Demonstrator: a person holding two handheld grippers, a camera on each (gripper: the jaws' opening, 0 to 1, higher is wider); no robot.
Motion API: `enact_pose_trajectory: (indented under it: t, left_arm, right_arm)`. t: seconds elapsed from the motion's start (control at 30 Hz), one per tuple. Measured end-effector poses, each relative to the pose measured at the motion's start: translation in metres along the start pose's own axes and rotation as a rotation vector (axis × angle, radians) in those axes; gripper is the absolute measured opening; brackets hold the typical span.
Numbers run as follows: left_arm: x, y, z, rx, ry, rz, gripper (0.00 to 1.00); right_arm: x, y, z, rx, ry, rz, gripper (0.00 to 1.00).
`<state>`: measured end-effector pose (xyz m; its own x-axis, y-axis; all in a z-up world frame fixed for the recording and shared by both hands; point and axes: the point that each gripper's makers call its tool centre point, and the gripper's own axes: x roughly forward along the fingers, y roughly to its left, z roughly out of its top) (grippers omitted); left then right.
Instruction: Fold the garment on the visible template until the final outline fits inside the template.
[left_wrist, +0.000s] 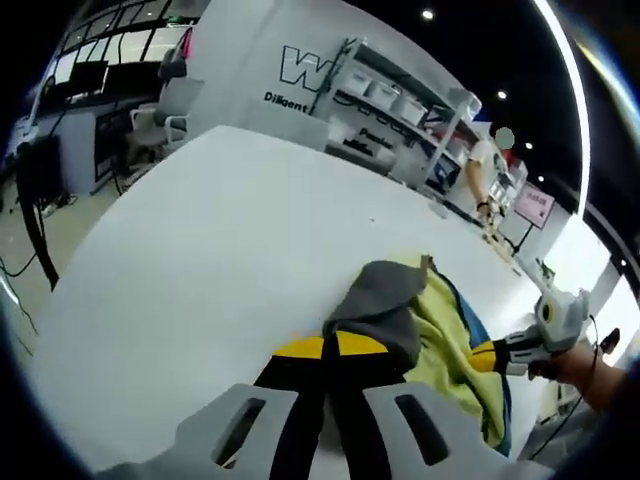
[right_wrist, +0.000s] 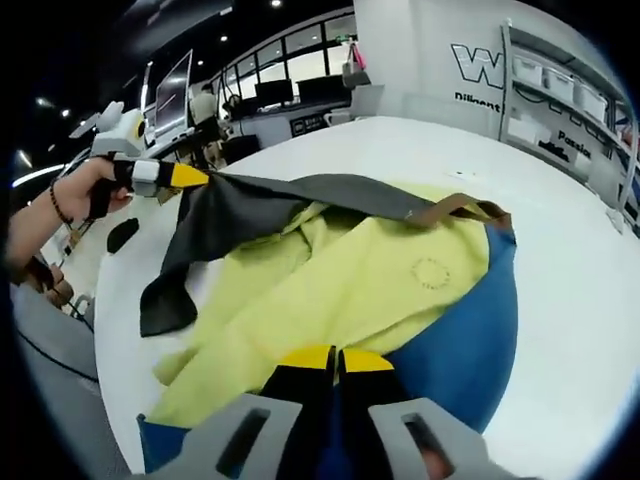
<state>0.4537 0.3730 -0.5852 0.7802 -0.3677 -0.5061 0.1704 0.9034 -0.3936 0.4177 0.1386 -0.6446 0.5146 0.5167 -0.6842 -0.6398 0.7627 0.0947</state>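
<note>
Here both grippers pinch the garment (right_wrist: 360, 280), a yellow piece with a grey side, over the blue template (right_wrist: 470, 330) on the white counter (right_wrist: 560, 200). The left gripper (right_wrist: 195, 178) fingers are clamped on its grey edge, lifted, likely to carry a fold across. The right gripper (right_wrist: 335, 358) fingers are closed on the near yellow hem, apparently anchoring it.

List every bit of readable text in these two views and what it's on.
"W": large outlined letter on the white wall, cut off by the shelving.
"Diligent": small dark lettering on that wall below the letter; it may run on.
Labels on the shelving: too blurred to read.
Pink sign: too small to read.
</note>
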Motion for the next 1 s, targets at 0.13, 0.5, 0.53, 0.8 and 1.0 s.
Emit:
enact_pose_trajectory:
  t: [0.13, 0.5, 0.53, 0.8, 1.0]
  left_arm:
    - [0.002, 0.008, 0.010, -0.001, -0.014, 0.017, 0.00]
    - [0.017, 0.036, 0.020, 0.066, 0.027, 0.093, 0.00]
    - [0.019, 0.040, 0.020, 0.073, 0.034, 0.099, 0.00]
    - [0.029, 0.060, 0.011, 0.138, 0.103, 0.147, 0.00]
    - [0.033, 0.071, 0.014, 0.192, 0.129, 0.174, 0.00]
  right_arm:
    - [-0.003, 0.000, -0.004, 0.017, 0.001, 0.006, 0.00]
    - [-0.008, 0.002, -0.008, 0.017, 0.025, 0.019, 0.00]
    - [-0.009, 0.003, -0.009, 0.018, 0.028, 0.021, 0.00]
    - [-0.015, 0.005, -0.016, 0.031, 0.043, 0.034, 0.00]
    - [-0.022, 0.007, -0.024, 0.021, 0.055, 0.048, 0.00]
